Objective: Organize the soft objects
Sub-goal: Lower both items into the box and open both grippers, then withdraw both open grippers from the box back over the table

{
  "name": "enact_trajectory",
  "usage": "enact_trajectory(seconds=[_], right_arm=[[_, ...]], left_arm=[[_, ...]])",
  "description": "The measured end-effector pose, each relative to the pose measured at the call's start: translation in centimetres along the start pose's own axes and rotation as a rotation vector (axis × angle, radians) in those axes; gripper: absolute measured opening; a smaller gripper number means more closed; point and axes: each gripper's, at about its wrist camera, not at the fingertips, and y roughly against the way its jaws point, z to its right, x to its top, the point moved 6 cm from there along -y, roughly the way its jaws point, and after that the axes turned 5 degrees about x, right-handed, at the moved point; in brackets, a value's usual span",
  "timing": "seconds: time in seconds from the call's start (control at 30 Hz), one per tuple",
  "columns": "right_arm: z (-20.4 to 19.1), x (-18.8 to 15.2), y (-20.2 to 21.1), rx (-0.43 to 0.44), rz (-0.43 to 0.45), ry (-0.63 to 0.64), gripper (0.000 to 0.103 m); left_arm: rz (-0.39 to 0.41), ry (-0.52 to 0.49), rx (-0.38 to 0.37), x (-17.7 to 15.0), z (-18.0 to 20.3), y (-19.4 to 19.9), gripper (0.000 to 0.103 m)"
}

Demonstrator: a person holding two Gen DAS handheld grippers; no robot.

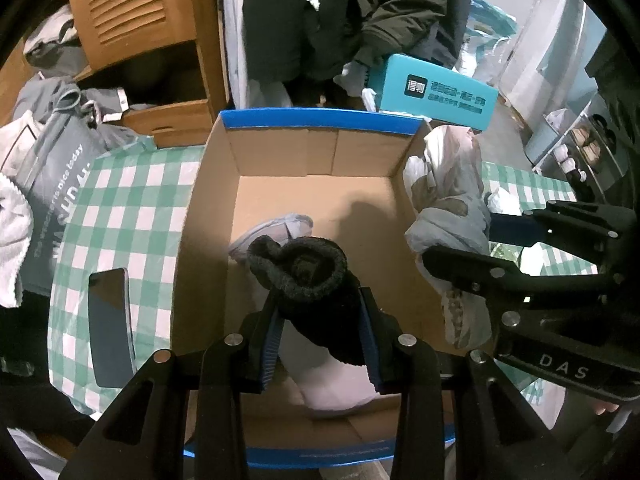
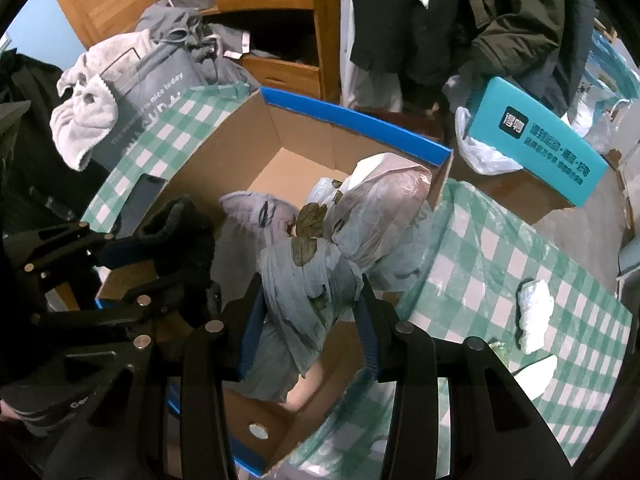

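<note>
While my left gripper (image 1: 320,320) clamps a black sock (image 1: 308,276) over the cardboard box (image 1: 316,152), my right gripper (image 2: 310,320) squeezes a knotted plastic bag (image 2: 308,280) at its right wall. One pale bundle (image 1: 272,232) is boxed; a white wad (image 2: 534,314) waits far right.

Cardboard box (image 1: 404,168) on tablecloth (image 1: 132,200)

Matt brown cardboard box (image 1: 304,196); fuzzy black knit sock (image 1: 308,276); thin crinkled plastic bag (image 2: 312,280); smooth checked tablecloth (image 1: 120,208); slatted wooden cabinet (image 1: 136,8); glossy teal carton (image 2: 540,140).
</note>
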Motion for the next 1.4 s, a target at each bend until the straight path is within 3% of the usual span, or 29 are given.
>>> enact_trajectory(seconds=[0.23, 0.37, 0.53, 0.73, 1.4], right_arm=[[-0.1, 0.0, -0.9, 0.017, -0.032, -0.004, 0.044], [0.2, 0.0, -0.8, 0.019, -0.033, -0.015, 0.051], [0.6, 0.0, -0.2, 0.021, -0.019, -0.036, 0.066], [1.5, -0.2, 0.7, -0.002, -0.001, -0.055, 0.072], [7.5, -3.8, 3.8, -0.063, 0.018, -0.165, 0.074]], left_arm=[[-0.016, 0.015, 0.032, -0.2, -0.8, -0.5, 0.042], [-0.004, 0.009, 0.054, 0.0, -0.8, -0.3, 0.059], [-0.002, 0.009, 0.054, 0.1, -0.8, -0.2, 0.061], [-0.004, -0.001, 0.054, 0.0, -0.3, -0.1, 0.065], [0.026, -0.119, 0.033, 1.1, 6.6, 1.7, 0.065]])
